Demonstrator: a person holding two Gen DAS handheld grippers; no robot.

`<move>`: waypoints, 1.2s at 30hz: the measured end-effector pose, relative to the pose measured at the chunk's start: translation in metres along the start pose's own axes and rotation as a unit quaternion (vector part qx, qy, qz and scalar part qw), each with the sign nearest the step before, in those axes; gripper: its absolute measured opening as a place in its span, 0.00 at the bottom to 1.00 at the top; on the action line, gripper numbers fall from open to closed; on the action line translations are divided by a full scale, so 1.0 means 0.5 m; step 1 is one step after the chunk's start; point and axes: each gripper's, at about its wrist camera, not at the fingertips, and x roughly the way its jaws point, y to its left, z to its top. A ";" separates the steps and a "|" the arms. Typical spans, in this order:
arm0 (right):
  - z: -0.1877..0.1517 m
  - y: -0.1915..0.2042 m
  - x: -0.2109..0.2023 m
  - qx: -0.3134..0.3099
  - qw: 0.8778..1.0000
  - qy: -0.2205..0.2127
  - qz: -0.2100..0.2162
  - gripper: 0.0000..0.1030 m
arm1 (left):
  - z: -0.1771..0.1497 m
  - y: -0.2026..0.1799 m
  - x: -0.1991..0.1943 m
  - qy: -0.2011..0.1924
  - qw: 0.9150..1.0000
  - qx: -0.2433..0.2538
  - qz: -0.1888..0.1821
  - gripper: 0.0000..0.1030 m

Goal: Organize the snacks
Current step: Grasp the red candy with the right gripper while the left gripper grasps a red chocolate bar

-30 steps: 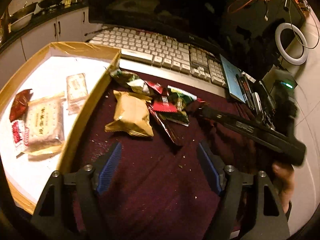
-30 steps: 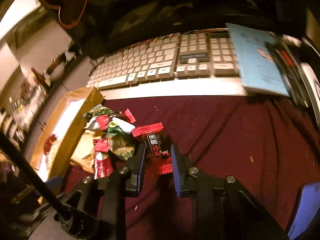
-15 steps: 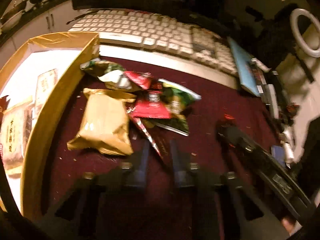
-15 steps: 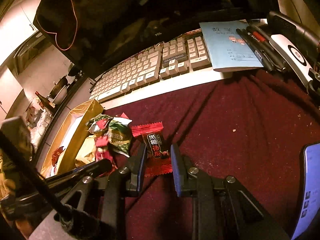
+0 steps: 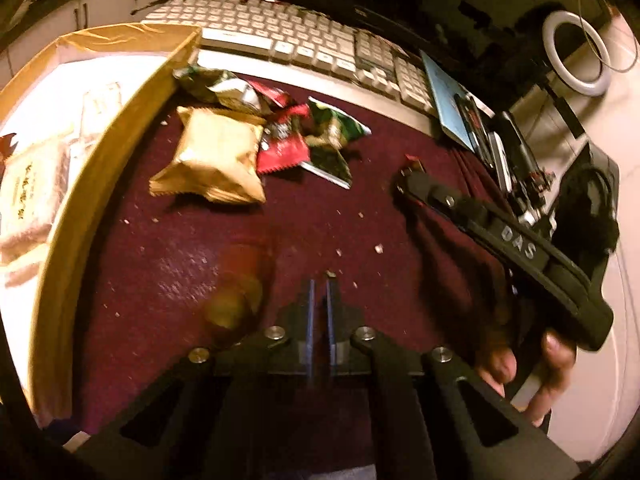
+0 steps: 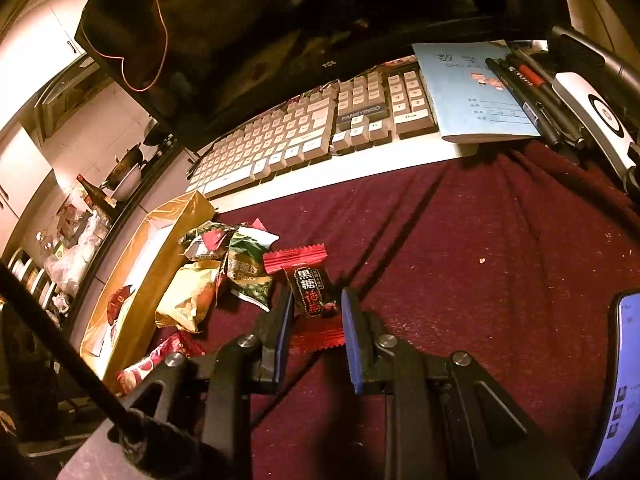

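Observation:
A pile of snack packets lies on the maroon cloth beside a gold-rimmed tray [image 5: 92, 184]: a tan packet [image 5: 212, 156], a red one [image 5: 282, 148] and a green one [image 5: 334, 132]. My left gripper [image 5: 319, 280] is shut, with nothing visible between its pads; a blurred red-and-gold packet [image 5: 236, 284] lies just left of it. My right gripper [image 6: 314, 308] is shut on a red-and-black candy packet [image 6: 310, 288], held above the cloth right of the pile [image 6: 224, 276]. It also shows in the left wrist view [image 5: 408, 178].
The tray holds several biscuit packets [image 5: 30, 184]. A keyboard [image 6: 304, 140] lies behind the cloth, with a blue notebook [image 6: 476, 92] and pens [image 6: 532, 96] to its right. A phone [image 6: 624, 380] lies at the right edge. A ring light [image 5: 576, 56] stands far right.
My left gripper closed from wide open to shut and moved over the cloth; a packet now lies blurred beside it. My right gripper kept its hold on the candy and drew back from the pile.

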 end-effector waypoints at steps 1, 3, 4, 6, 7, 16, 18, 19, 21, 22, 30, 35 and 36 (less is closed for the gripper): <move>0.000 -0.001 0.000 0.000 1.000 0.000 0.000 0.22 | 0.001 0.001 -0.001 0.000 1.000 -0.004 0.003 0.15; 0.001 -0.002 -0.001 0.001 1.000 0.000 0.001 0.22 | -0.006 0.000 -0.014 0.002 1.000 0.001 -0.004 0.34; 0.000 -0.001 -0.001 0.001 1.000 0.000 0.001 0.22 | -0.009 0.000 -0.023 -0.002 1.000 0.010 -0.007 0.37; 0.000 0.000 0.000 0.000 1.000 0.001 0.001 0.22 | -0.019 -0.001 -0.053 -0.022 0.999 0.030 0.003 0.51; 0.001 0.000 0.001 -0.001 1.000 0.002 0.001 0.22 | -0.018 -0.001 -0.064 -0.036 0.999 0.035 0.015 0.55; 0.002 0.001 0.002 -0.002 1.000 0.004 0.002 0.23 | 0.035 0.009 -0.032 -0.028 0.985 0.144 0.086 0.64; 0.001 0.001 0.001 -0.002 1.000 0.003 0.001 0.23 | 0.055 0.030 -0.003 0.014 0.989 0.132 0.069 0.64; 0.001 0.000 0.001 -0.002 1.000 0.003 0.002 0.23 | 0.060 0.039 0.010 0.038 0.989 0.130 0.065 0.64; 0.001 0.001 0.001 -0.001 1.000 0.002 0.003 0.23 | 0.063 0.048 0.012 0.045 0.990 0.118 0.069 0.63; 0.002 0.000 0.001 -0.002 1.000 0.003 0.004 0.23 | 0.061 0.050 0.009 0.055 0.990 0.111 0.063 0.63; 0.003 0.003 0.003 -0.006 1.000 0.006 0.008 0.23 | -0.009 0.033 -0.034 0.067 0.989 0.124 0.051 0.63; 0.002 0.004 0.001 -0.007 1.000 0.004 0.009 0.23 | -0.002 0.047 -0.017 0.038 0.992 0.088 0.083 0.60; 0.002 0.005 0.001 -0.008 1.000 0.004 0.010 0.23 | -0.002 0.047 -0.011 0.039 0.991 0.089 0.091 0.49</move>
